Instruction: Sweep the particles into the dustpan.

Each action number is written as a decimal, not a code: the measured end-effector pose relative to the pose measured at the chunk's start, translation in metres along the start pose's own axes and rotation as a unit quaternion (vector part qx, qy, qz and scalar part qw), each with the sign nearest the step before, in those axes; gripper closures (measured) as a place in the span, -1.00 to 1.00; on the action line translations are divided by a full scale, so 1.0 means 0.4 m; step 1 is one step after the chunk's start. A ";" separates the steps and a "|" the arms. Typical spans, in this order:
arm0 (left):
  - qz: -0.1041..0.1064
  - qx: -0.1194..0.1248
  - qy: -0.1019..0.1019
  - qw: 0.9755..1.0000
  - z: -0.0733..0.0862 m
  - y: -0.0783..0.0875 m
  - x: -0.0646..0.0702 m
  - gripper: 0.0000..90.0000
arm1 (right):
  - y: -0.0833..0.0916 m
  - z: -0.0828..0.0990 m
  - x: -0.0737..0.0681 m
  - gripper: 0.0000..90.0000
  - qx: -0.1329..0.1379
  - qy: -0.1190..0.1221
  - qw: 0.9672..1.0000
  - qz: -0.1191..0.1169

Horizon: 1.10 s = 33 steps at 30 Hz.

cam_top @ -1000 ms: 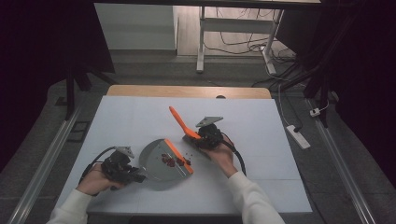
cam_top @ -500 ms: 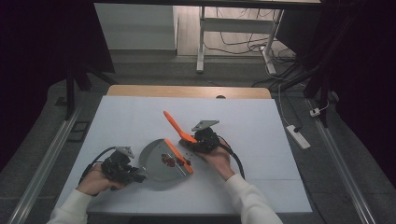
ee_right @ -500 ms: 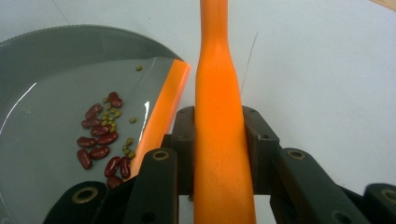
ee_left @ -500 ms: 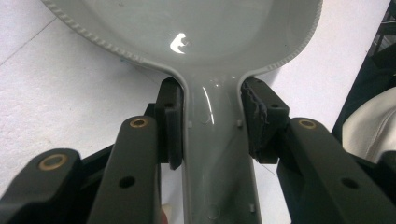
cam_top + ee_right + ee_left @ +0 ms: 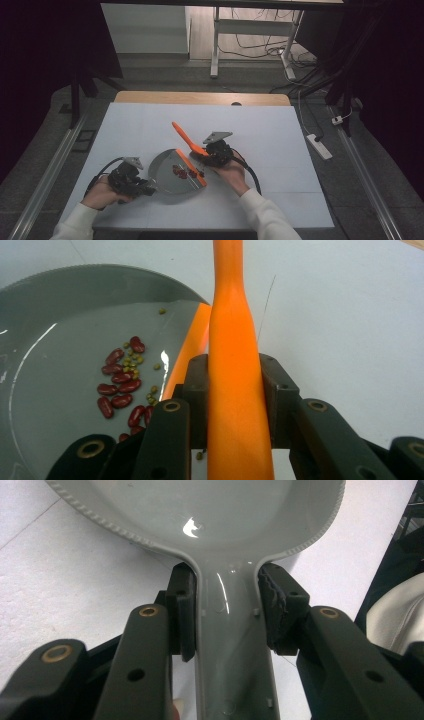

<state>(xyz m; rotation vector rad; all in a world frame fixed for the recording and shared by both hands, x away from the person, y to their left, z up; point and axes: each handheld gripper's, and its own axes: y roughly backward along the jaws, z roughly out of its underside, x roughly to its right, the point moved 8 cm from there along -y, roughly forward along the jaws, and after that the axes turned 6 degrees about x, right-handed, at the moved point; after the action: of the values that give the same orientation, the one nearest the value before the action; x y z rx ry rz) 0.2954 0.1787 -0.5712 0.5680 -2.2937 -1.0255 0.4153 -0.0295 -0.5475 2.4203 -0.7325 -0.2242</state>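
Left tool (image 5: 150,188) is clenched on the dustpan (image 5: 172,172) handle at its near-left. Beans (image 5: 183,173) lie inside the dustpan, just left of its orange lip (image 5: 190,167). Right tool (image 5: 206,154), nearer the beans, grips the orange brush (image 5: 186,137) beyond that lip; its handle slants up-left, away from the dustpan over the surface (image 5: 260,145).

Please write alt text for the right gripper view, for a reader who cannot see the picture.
The right gripper is shut on an orange handle that runs up the middle of the picture, above a white table. To its left, a grey dustpan with an orange lip holds red beans and small green grains.
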 end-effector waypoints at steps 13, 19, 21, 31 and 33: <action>0.000 0.000 0.000 1.000 0.004 0.003 -0.001 0.38 | -0.002 0.000 -0.025 0.55 0.010 -0.009 1.000 -0.002; 0.000 0.000 0.001 1.000 0.004 0.003 0.000 0.38 | -0.008 -0.003 -0.047 0.55 0.013 -0.005 1.000 -0.007; 0.000 0.000 0.000 1.000 0.004 0.003 -0.001 0.38 | -0.010 -0.004 -0.053 0.55 0.014 -0.005 1.000 -0.008; -0.001 -0.005 -0.002 1.000 0.006 0.002 -0.003 0.38 | -0.013 -0.019 -0.090 0.55 0.040 -0.019 0.998 -0.033; -0.001 -0.004 -0.002 1.000 0.006 0.002 -0.003 0.38 | -0.015 -0.024 -0.103 0.56 0.044 -0.019 0.998 -0.044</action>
<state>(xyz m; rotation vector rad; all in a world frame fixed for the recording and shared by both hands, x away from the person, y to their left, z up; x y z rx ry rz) 0.2947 0.1812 -0.5725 0.5644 -2.2908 -1.0376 0.3868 0.0019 -0.5435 2.5404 -0.6666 -0.2789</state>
